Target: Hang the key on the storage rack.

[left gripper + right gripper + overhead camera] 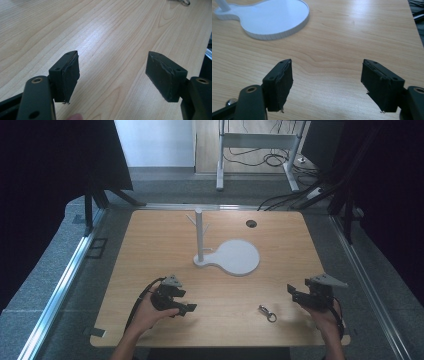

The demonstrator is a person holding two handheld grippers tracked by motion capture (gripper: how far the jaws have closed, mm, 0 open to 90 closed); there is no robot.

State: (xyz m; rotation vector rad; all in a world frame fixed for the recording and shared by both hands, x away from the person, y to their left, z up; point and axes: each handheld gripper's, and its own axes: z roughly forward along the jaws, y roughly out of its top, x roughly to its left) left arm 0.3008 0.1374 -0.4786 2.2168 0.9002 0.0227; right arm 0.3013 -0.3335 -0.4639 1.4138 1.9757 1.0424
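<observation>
Keyring (268, 313) near front edge, between gaping grippers.

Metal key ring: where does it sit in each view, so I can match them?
High view: metal key ring near the front edge, right of centre.
Left gripper view: top edge, far right.
Right gripper view: shiny bit at lower left, probably it.
Shared landmark: the wooden table.

This looks like a lab or recording room rather than a home. A plain wooden table (165, 240) stands on grey carpet (45, 270) between aluminium rails (60, 285), with black curtains (45, 165) at both sides. Behind it, loose cables (280, 157) trail under a metal-framed desk (255, 142).
</observation>
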